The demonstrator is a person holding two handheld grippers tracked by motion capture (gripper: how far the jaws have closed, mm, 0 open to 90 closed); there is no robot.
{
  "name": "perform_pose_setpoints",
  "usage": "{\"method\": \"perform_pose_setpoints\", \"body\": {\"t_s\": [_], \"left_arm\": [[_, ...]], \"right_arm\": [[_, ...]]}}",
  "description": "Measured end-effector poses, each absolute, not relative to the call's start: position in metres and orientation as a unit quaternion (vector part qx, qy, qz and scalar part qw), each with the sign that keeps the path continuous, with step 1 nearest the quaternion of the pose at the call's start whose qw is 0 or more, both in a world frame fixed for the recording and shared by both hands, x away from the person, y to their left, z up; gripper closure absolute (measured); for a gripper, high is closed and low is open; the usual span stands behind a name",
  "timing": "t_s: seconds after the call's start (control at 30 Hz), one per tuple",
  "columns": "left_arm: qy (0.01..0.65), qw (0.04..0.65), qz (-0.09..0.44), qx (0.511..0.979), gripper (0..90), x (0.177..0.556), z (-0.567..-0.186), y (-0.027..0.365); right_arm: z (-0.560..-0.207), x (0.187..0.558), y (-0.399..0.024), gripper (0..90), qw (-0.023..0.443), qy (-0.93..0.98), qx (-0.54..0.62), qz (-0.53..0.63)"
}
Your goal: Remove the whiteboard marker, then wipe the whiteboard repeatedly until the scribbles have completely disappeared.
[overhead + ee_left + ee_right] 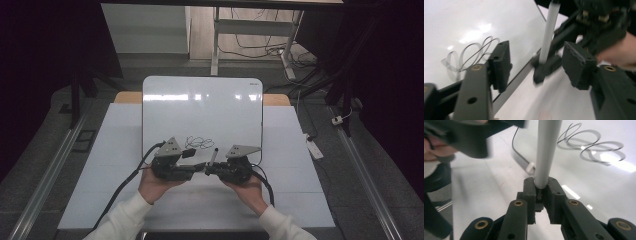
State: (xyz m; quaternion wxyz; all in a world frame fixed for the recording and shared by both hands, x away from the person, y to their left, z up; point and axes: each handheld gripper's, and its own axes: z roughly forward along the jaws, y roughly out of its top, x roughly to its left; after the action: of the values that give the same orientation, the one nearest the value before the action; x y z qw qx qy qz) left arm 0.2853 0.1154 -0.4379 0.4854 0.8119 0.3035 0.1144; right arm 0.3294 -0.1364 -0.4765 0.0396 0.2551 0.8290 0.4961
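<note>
My right gripper pinches the whiteboard marker at its base, upright over the whiteboard edge (scribble nearby). Left gripper spread wide, beside it. Marker's prob light, stiff, slick plastic, so I'd grip mid-barrel.

Dim room (grey floor), white table

The marker runs off the top edge (tip unseen).
</note>
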Motion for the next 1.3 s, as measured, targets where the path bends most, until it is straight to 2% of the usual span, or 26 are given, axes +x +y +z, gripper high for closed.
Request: {"method": "perform_pose_setpoints", "body": {"t_s": [0.17,0.33,0.5,0.73,0.93,1.03,1.07,1.13,1.3], "left_arm": [[0.35,0.468,0.132,0.801,36.8,0.262,-0.451,0.159],[0.409,0.452,0.124,0.783,33.9,0.246,-0.477,0.201],[0.455,0.427,0.131,0.771,29.4,0.237,-0.502,0.228],[0.459,0.422,0.111,0.774,25.7,0.24,-0.508,0.229],[0.452,0.407,0.117,0.785,25.0,0.24,-0.511,0.224],[0.448,0.403,0.12,0.789,24.2,0.239,-0.512,0.222],[0.447,0.403,0.12,0.789,24.2,0.239,-0.512,0.222],[0.449,0.404,0.12,0.788,24.2,0.239,-0.513,0.223],[0.446,0.402,0.119,0.791,24.2,0.239,-0.514,0.223]], "right_arm": [[-0.47,0.331,-0.151,78.6,0.064,0.812,0.25,0.523],[-0.466,0.333,-0.16,78.6,0.089,0.798,0.251,0.541],[-0.463,0.335,-0.165,78.6,0.111,0.788,0.245,0.554],[-0.461,0.342,-0.16,78.6,0.14,0.78,0.245,0.558],[-0.459,0.353,-0.147,78.6,0.166,0.779,0.237,0.556],[-0.455,0.365,-0.14,78.6,0.184,0.771,0.237,0.561],[-0.451,0.375,-0.136,78.6,0.207,0.763,0.239,0.564],[-0.448,0.386,-0.133,78.6,0.225,0.754,0.244,0.567],[-0.45,0.408,-0.117,78.6,0.225,0.747,0.255,0.571]]}}
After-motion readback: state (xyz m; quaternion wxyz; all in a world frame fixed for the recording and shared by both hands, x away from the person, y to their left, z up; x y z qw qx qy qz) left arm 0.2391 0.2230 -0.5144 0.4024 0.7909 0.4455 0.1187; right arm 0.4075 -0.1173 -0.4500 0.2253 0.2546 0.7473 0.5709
